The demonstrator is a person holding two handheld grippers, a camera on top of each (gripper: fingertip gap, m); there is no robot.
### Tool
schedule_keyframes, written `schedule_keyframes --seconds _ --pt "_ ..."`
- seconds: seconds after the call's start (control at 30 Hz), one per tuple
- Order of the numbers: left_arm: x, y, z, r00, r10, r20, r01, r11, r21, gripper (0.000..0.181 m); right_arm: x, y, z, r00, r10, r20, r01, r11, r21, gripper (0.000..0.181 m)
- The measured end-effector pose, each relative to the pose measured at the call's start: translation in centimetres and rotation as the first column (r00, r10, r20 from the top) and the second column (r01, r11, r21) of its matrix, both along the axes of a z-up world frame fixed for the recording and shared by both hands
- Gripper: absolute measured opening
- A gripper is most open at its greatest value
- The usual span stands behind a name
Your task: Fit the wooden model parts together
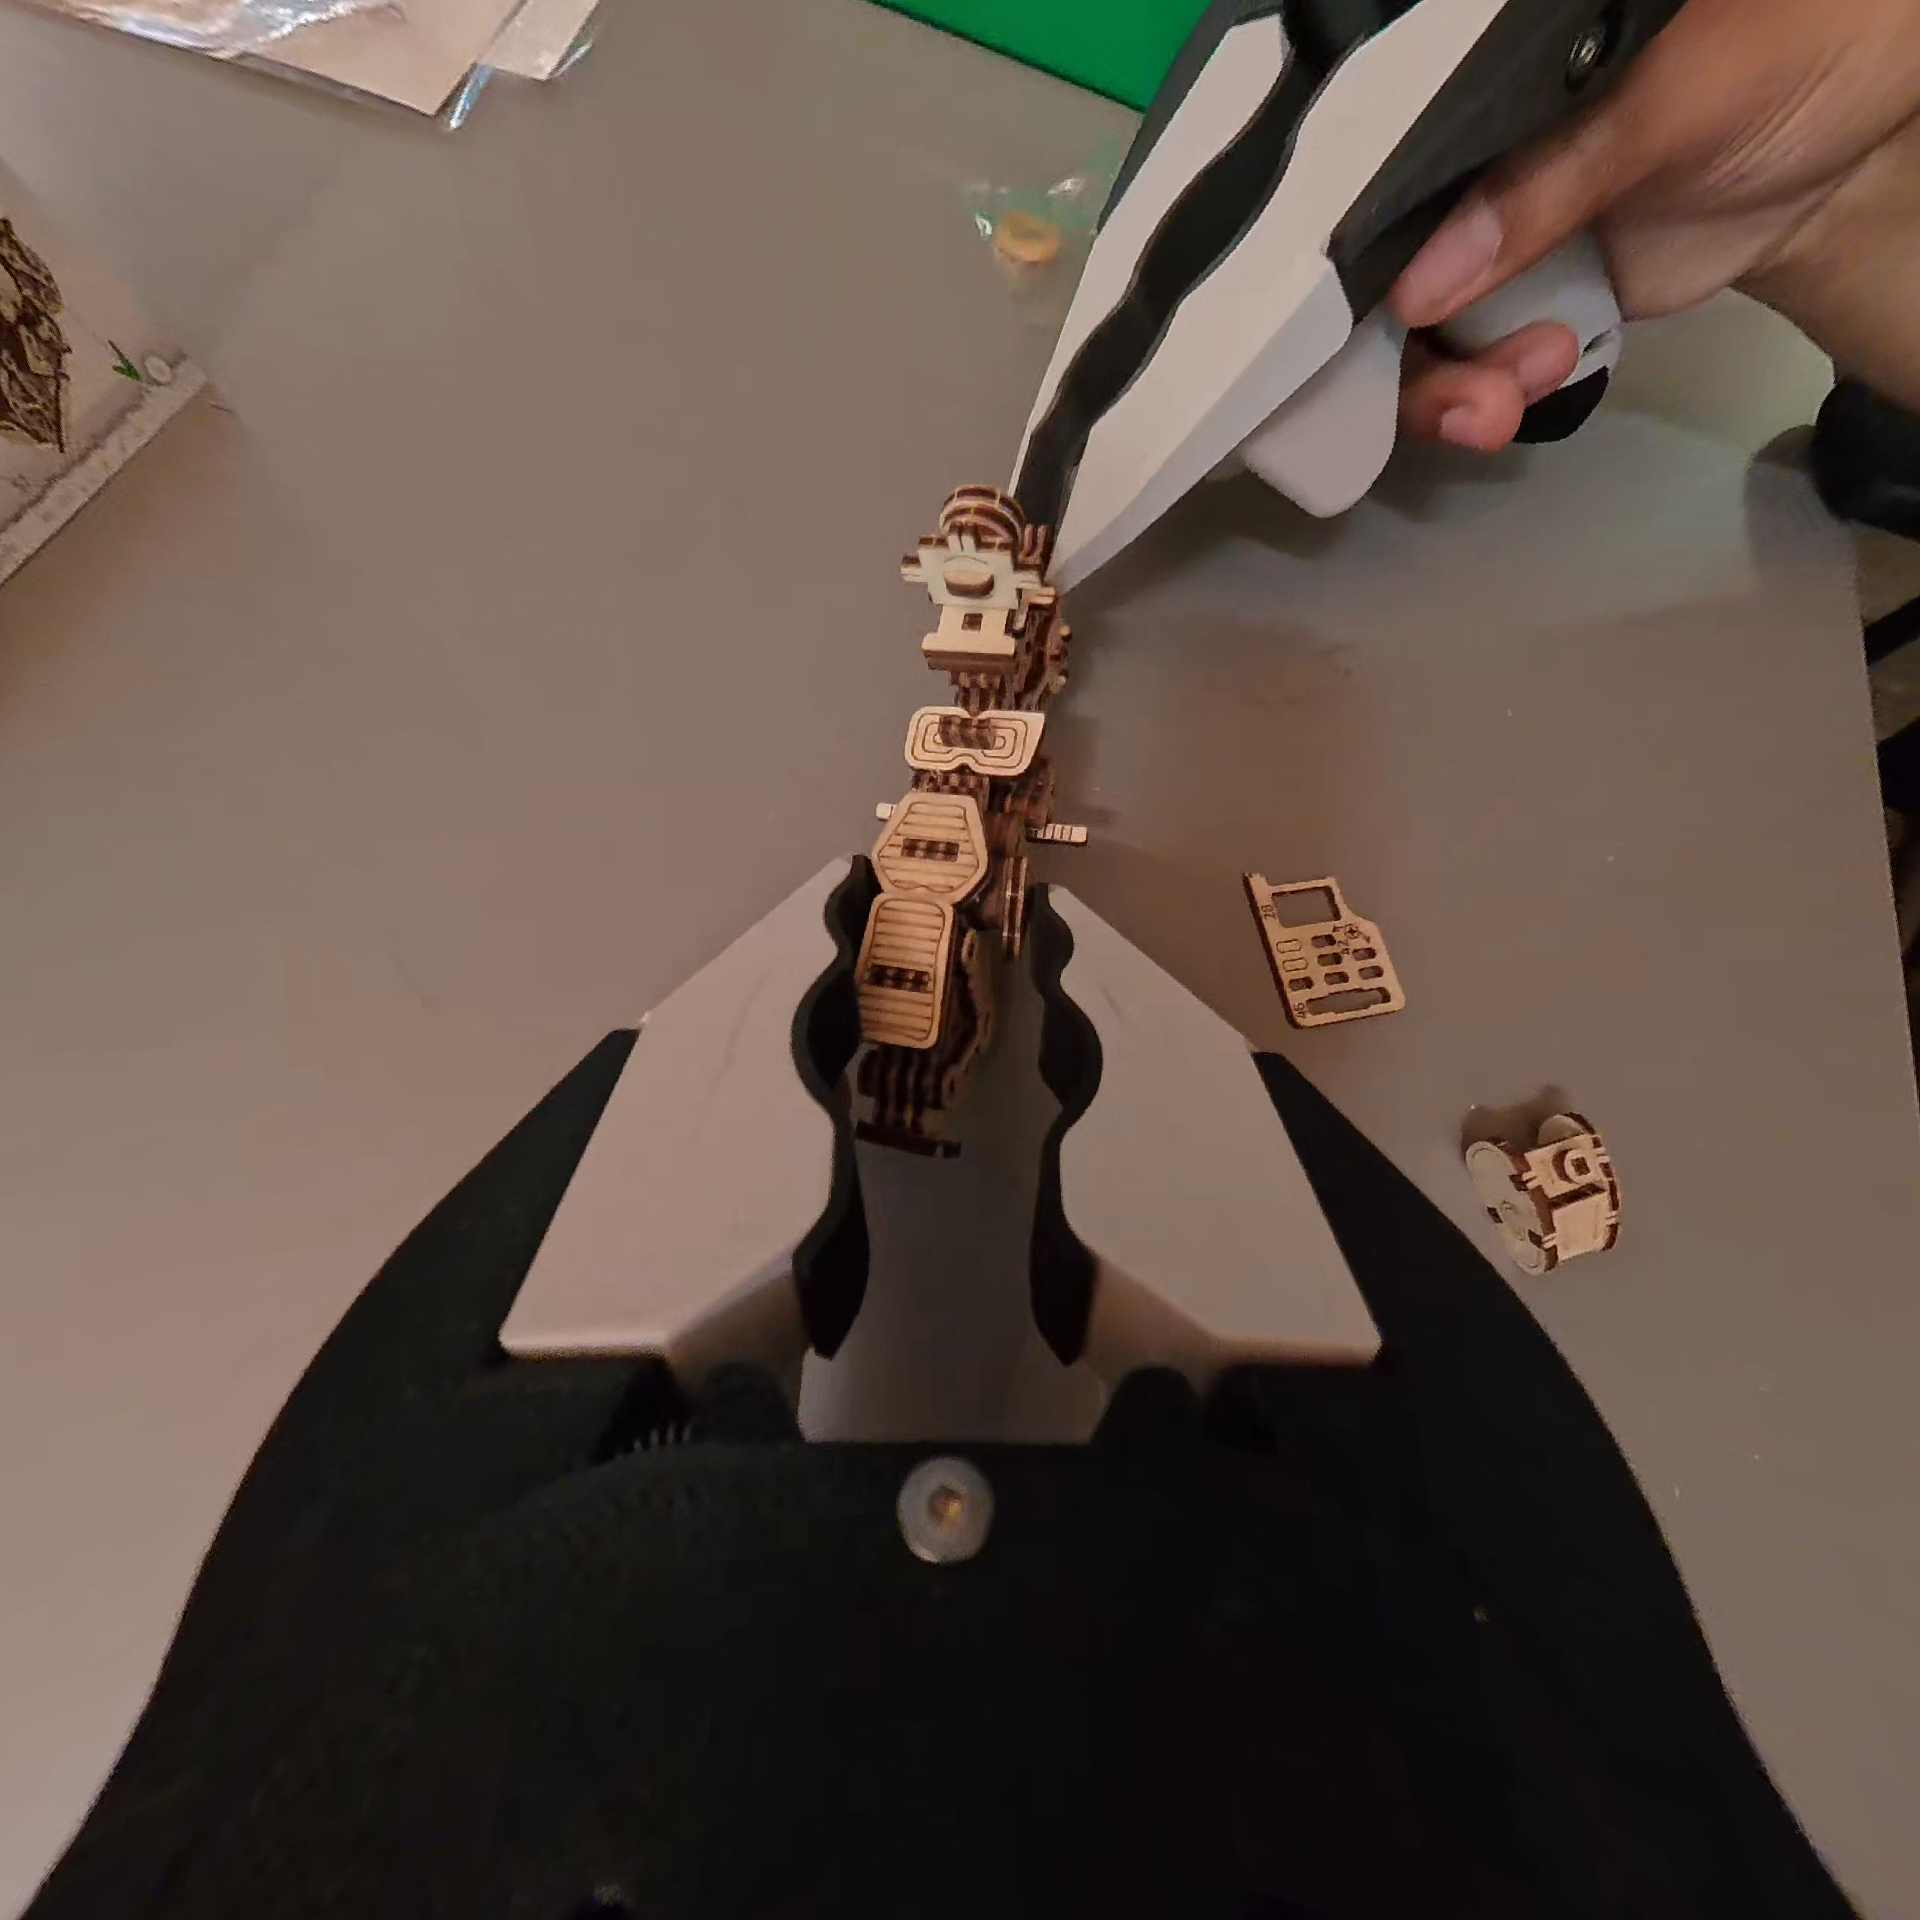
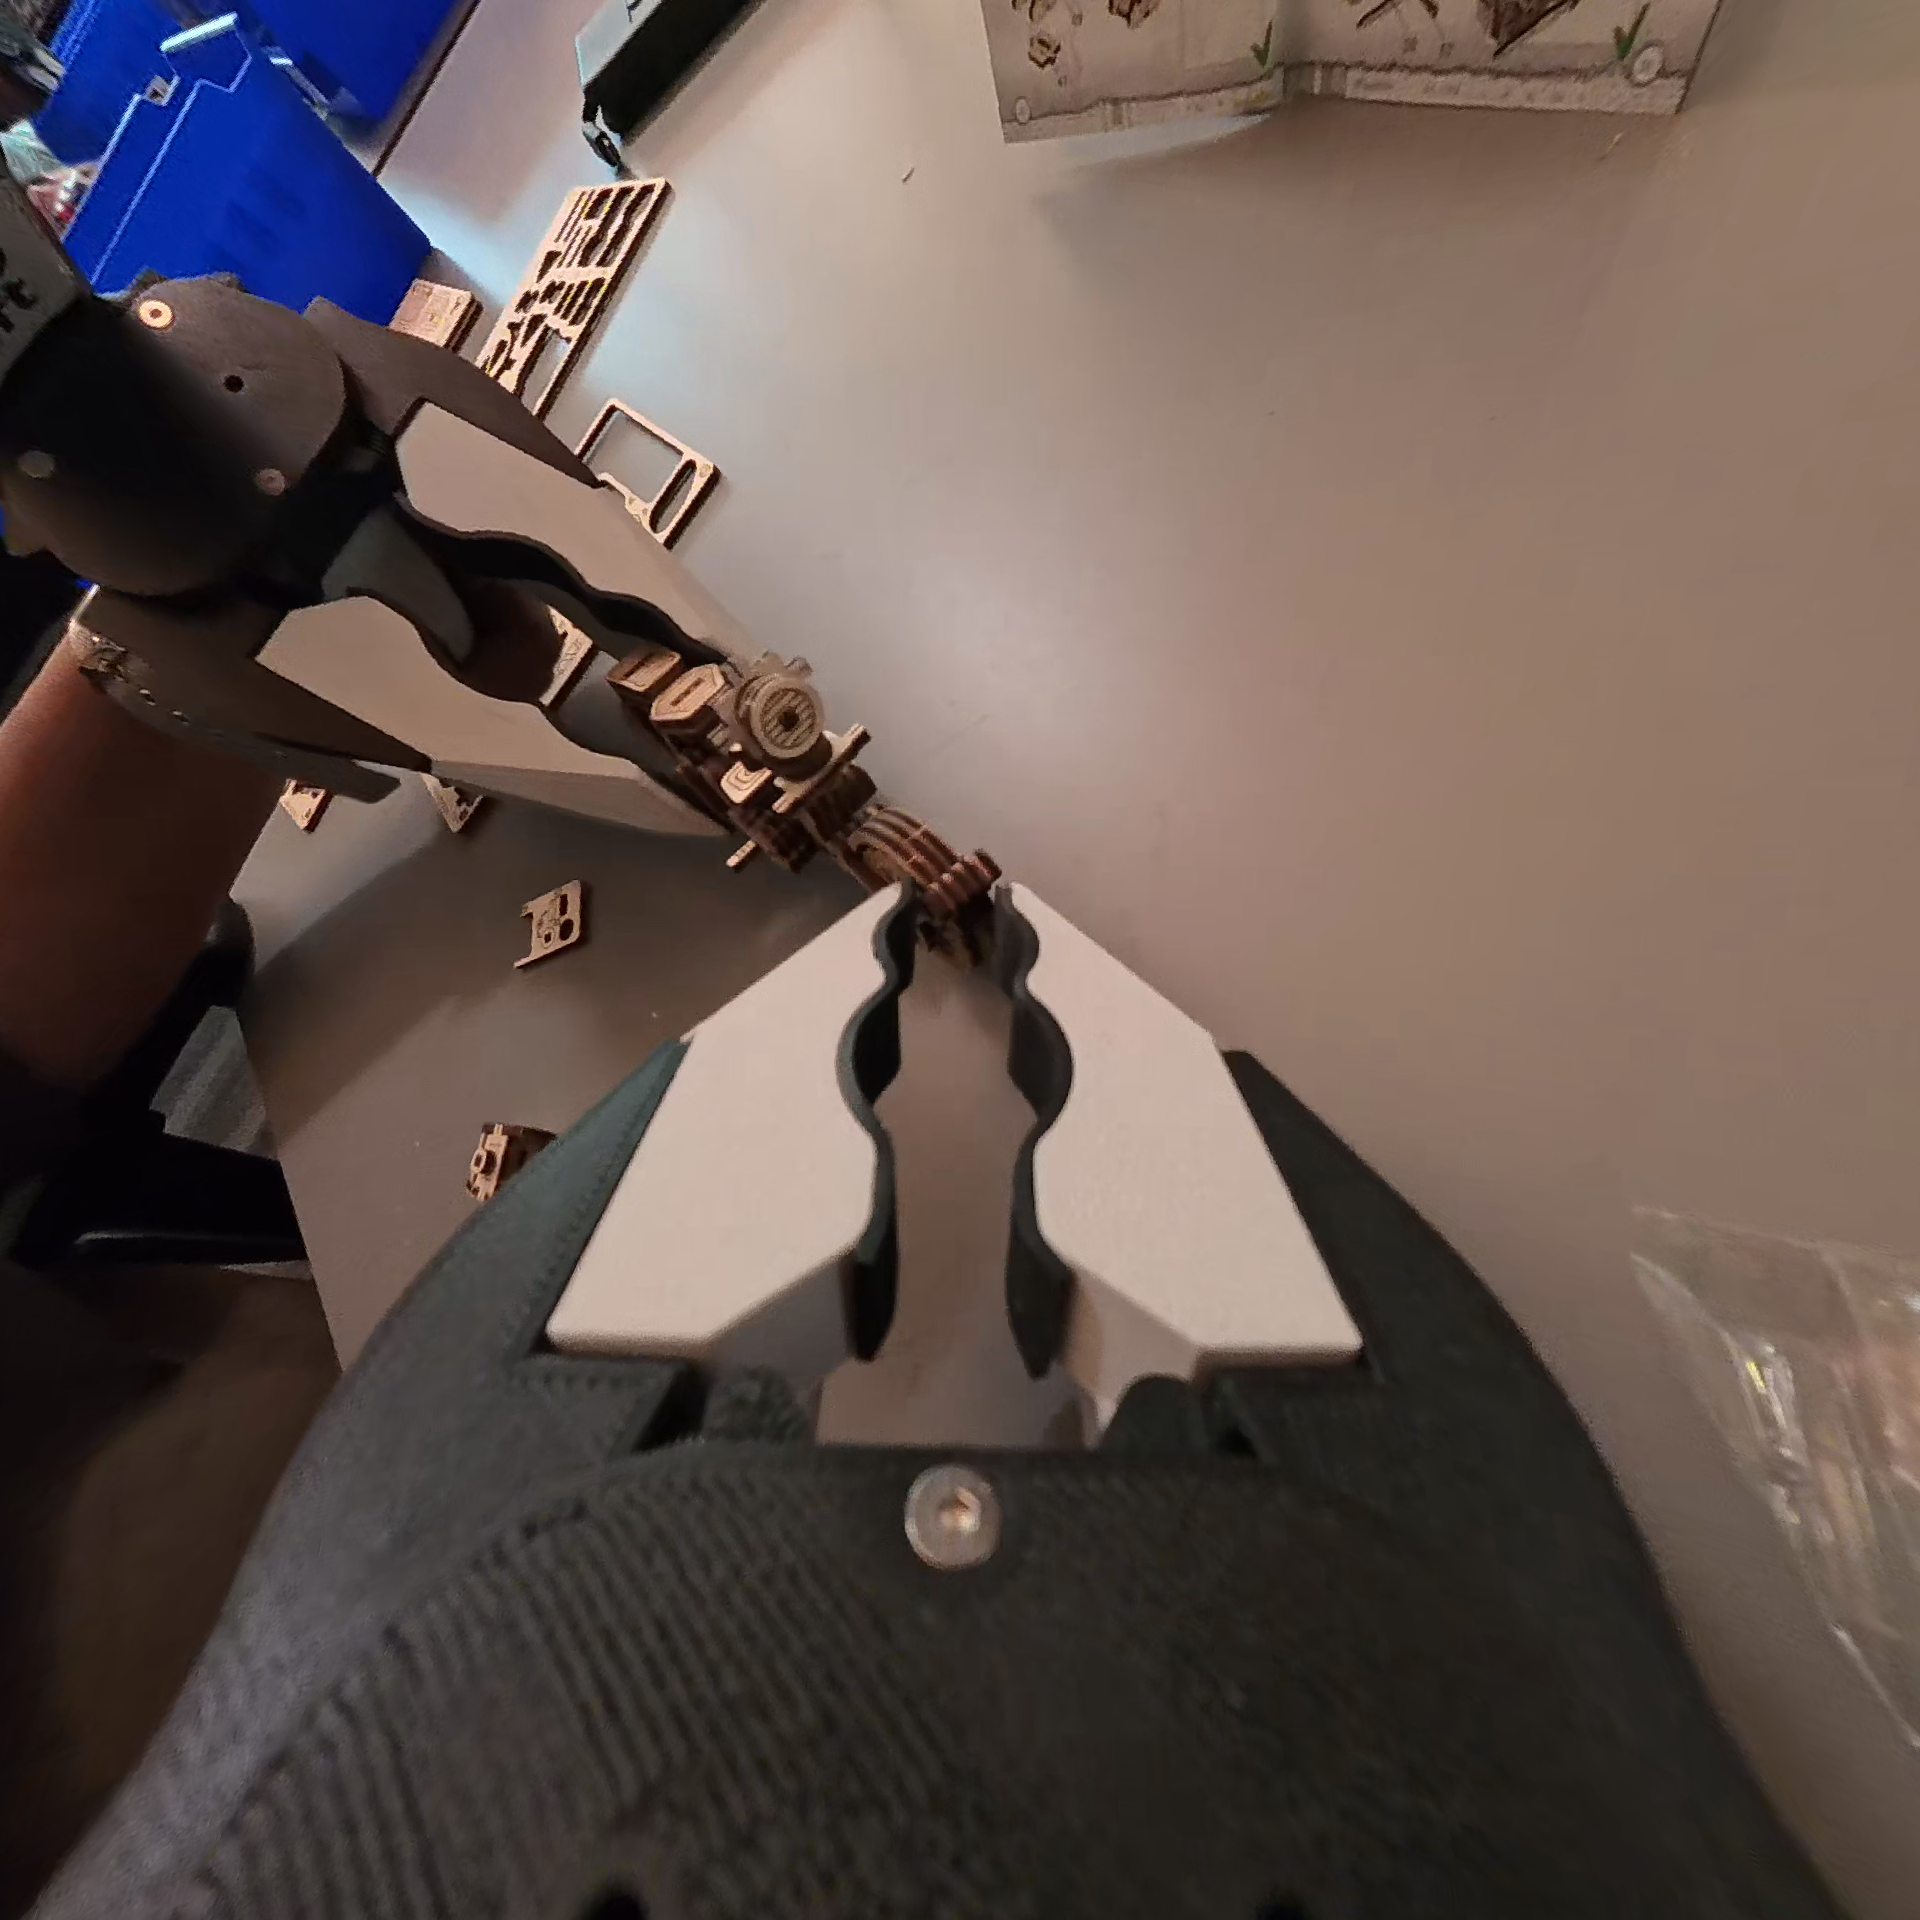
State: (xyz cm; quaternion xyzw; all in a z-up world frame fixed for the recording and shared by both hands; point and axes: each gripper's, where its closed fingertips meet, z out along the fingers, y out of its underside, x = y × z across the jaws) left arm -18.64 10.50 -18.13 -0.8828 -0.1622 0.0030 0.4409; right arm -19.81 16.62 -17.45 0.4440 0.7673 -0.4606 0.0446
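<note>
A long, partly built wooden model (image 1: 977,748) is held above the grey table between both grippers. My left gripper (image 1: 951,914) is shut on its near end, on the slatted seat-like plates. My right gripper (image 1: 1039,551), held by a hand, comes in from the upper right and pinches the model's far end. In the right wrist view, my right gripper (image 2: 951,904) is shut on the layered rounded end of the model (image 2: 769,748), and the left gripper (image 2: 707,738) grips its other end. A flat wooden piece (image 1: 1325,951) and a small assembled block (image 1: 1543,1195) lie on the table to the right.
Punched-out wooden sheets (image 2: 582,281) and a wooden frame (image 2: 649,468) lie behind the left gripper. An instruction sheet (image 2: 1351,62) lies at the far side. A clear plastic bag (image 2: 1787,1455) is at the right. A blue bin (image 2: 229,187) stands past the table edge (image 1: 1870,727). The tips of one gripper are about 7 centimeters away from the tips of the other. The left tips stand about 8 centimeters off the flat wooden piece (image 1: 1325,951). Between my left fingertips and the small assembled block (image 1: 1543,1195) there is roughly 12 centimeters. The right camera catches it too, in the right wrist view (image 2: 496,1139).
</note>
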Motion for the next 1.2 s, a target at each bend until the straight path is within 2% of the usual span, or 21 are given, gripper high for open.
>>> schedule_keyframes --seconds 0.03,0.53,1.2 --pt "0.03 0.03 0.05 1.0 -0.003 -0.004 0.003 1.0 0.003 0.028 0.03 -0.07 -0.02 1.0 0.001 0.002 -0.001 1.0 -0.001 0.013" --pt "0.35 -0.05 -0.1 0.997 -0.031 -0.078 0.025 0.997 -0.073 0.028 0.23 -0.27 -0.04 1.0 0.011 0.011 -0.011 1.0 -0.015 0.013" --pt "0.72 -0.42 -0.43 0.994 -0.054 -0.093 0.042 0.99 -0.133 0.028 0.64 -0.75 -0.13 0.993 0.084 -0.085 -0.078 0.995 0.069 0.014"
